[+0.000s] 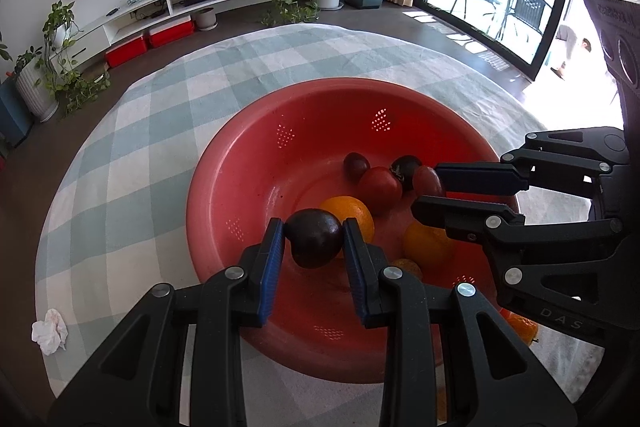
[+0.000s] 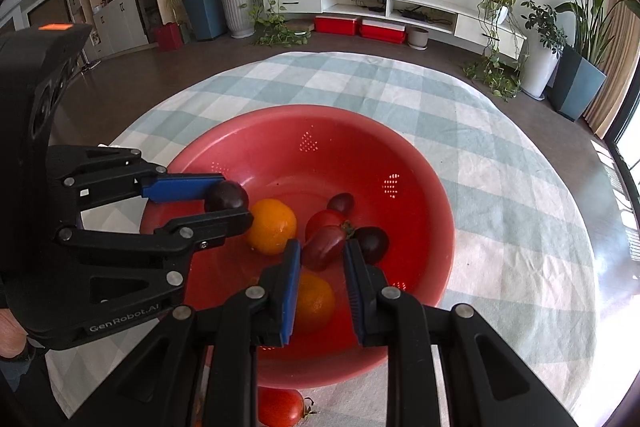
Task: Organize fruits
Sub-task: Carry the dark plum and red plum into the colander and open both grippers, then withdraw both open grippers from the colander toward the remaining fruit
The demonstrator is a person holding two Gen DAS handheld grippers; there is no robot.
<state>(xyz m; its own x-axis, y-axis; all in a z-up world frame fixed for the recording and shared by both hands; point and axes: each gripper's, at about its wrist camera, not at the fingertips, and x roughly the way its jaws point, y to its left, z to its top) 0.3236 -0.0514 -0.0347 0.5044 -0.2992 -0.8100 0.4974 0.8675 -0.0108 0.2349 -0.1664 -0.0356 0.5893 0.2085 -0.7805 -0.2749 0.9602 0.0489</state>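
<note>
A checked tablecloth carries the red colander, which serves as the collecting place for the fruit, so both grippers hang over its bowl. The left gripper is clenched on a dark plum, held above the oranges for dropping in. The right gripper pinches a reddish oblong fruit, perhaps a small tomato, though its pads are partly hidden. The plum is glossy, round, nearly black. One red tomato lies outside, just beside the rim.
</note>
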